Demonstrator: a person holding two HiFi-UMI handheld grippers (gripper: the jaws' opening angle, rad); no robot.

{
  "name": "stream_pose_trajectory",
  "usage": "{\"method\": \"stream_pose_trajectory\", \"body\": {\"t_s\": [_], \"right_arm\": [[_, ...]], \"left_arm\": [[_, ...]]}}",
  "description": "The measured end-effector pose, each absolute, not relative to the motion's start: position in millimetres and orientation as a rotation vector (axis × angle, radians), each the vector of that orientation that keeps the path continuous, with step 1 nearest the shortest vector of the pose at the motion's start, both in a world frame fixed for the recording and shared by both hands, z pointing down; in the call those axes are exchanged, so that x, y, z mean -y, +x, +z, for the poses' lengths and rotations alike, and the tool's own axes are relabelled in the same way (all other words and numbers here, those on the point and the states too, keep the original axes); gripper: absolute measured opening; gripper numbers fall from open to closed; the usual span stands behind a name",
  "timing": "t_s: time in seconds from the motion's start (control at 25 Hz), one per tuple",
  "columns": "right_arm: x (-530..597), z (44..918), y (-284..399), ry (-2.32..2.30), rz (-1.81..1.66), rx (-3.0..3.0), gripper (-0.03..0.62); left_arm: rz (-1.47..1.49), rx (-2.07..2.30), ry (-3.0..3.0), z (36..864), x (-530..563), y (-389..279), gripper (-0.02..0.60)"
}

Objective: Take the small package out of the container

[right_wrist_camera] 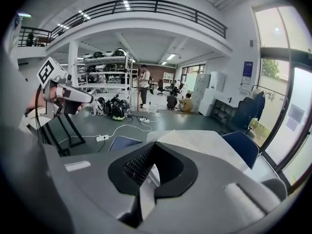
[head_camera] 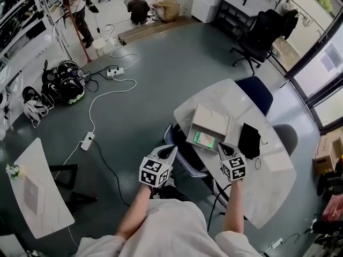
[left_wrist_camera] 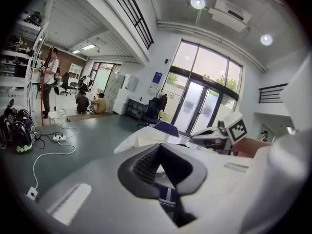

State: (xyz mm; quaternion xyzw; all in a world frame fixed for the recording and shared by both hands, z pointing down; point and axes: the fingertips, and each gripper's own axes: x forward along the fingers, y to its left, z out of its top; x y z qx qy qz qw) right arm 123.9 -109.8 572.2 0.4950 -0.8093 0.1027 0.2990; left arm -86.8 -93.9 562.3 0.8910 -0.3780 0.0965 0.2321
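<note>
in the head view a pale, rounded bench (head_camera: 252,183) carries an open cardboard container (head_camera: 212,120) with its flap folded back on the far side. the small package (head_camera: 204,140), green on top, lies flat inside the container toward its near side. a black cloth-like item (head_camera: 249,141) lies on the bench just right of the container. the person holds 2 tools. the left hand-held gripper (head_camera: 168,150) hangs off the bench's near-left edge, above a blue chair (head_camera: 182,155), left of the container and apart from it. the right hand-held gripper (head_camera: 224,148) points at the container's near-right corner, close to the package; whether it touches the cardboard cannot be told. in the left gripper view the dark ribbed pads (left_wrist_camera: 145,165) stand together with nothing caught between them, so this hand-held gripper is closed and empty; the bench edge and the other tool's marker cube (left_wrist_camera: 239,129) show beyond it. in the right gripper view the jaws are likewise pressed together on nothing, with the bench top ahead and the left tool's cube off to the left. a 2nd blue chair (head_camera: 258,91) stands at the bench's far side, and a black office chair (head_camera: 261,33) stands farther back. on the grey floor (head_camera: 161,79) white cables (head_camera: 104,96) run to a power strip (head_camera: 115,72), helmets (head_camera: 64,84) lie near the shelving, and 2 people (head_camera: 138,8) sit at the far wall.
</note>
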Motion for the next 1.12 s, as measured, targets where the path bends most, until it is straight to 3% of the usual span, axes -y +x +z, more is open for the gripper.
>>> {"method": "stream_pose_trajectory", "body": {"t_s": [1.12], "right_arm": [[198.8, 674.6, 142.4, 0.9, 0.336, 2.18, -0.002]], "left_arm": [[0.403, 1.017, 2.465, 600.5, 174.8, -12.2, 0.052]]}}
